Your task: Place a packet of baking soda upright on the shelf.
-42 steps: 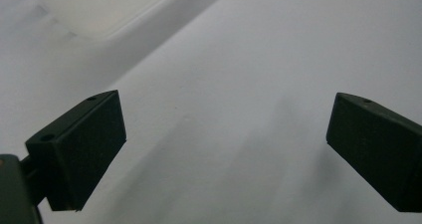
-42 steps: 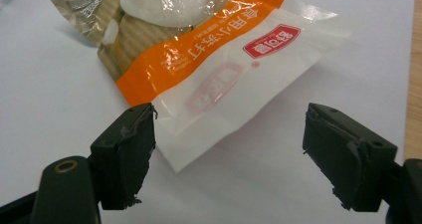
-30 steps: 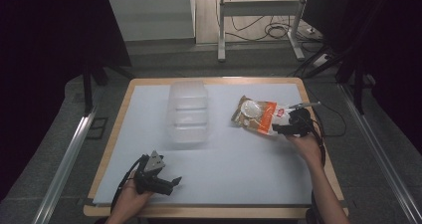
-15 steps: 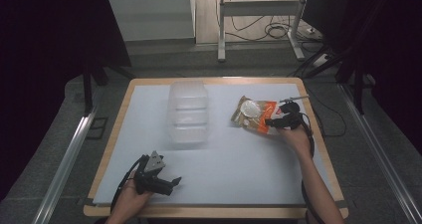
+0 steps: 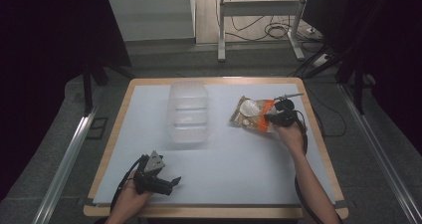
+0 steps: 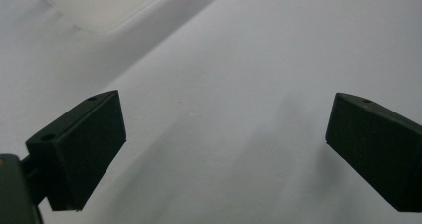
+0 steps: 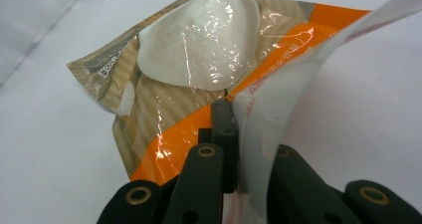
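A tan and orange snack bag (image 5: 250, 113) with a clear window over a white round piece lies on the right half of the white mat. My right gripper (image 5: 270, 118) is at its right edge. In the right gripper view the jaws have just been closing and now pinch the bag's (image 7: 199, 69) clear sealed edge, which curls up past the right gripper (image 7: 233, 134). My left gripper (image 5: 172, 182) rests near the front left of the mat. Its jaws stand wide apart over bare mat, with nothing between them in the left gripper view (image 6: 224, 149).
A clear plastic container (image 5: 188, 112) stands on the mat left of the bag, toward the back. The wooden table rim (image 5: 318, 134) frames the white mat. Cables and a metal stand (image 5: 259, 20) lie on the floor beyond the table.
My right gripper has moved a little left and away from the person onto the bag's edge, and its jaws have closed on it. The left gripper has stayed where it was.
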Demonstrator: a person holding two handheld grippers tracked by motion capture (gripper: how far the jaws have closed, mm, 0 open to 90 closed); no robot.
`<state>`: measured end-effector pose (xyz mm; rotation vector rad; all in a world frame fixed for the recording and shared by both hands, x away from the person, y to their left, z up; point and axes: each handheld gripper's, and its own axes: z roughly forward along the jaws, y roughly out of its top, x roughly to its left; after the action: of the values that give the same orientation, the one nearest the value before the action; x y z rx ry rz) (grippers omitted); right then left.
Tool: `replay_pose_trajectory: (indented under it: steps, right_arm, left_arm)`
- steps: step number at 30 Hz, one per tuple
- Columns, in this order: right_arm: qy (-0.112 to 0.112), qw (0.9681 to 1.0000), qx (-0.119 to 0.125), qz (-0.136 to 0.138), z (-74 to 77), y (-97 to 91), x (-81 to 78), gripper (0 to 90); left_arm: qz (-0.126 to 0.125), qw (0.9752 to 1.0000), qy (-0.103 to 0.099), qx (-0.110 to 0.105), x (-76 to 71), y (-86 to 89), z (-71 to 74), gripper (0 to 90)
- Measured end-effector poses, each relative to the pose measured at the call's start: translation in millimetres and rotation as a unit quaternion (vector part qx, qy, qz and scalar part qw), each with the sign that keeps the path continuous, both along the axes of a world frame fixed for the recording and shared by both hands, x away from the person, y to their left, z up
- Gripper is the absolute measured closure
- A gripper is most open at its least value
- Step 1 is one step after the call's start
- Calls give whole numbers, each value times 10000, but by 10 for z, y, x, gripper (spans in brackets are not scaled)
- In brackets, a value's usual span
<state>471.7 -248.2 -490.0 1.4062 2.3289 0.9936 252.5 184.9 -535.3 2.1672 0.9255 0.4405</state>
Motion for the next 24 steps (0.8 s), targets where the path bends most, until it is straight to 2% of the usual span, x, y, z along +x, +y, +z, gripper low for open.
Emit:
replay_pose_trajectory:
  steps: [4,10,18,22,24]
  right_arm:
    - [-131,9998,-135,77,89,59,-27,892]
    - [-306,9993,-115,197,265,120,-40,893]
    - [-390,9986,-107,344,486,229,-5,893]
    - [-444,9979,-200,427,590,284,0,893]
    - [-501,9971,-264,499,693,331,-2,893]
  left_arm:
    - [2,10000,-6,4,0,-1,1,24]
    - [-4,10000,-4,17,-1,-3,0,24]
    - [-3,10000,-15,15,-3,-4,2,24]
    - [-4,10000,-17,15,-3,-4,2,24]
    - [-7,10000,-18,16,-5,-6,3,24]
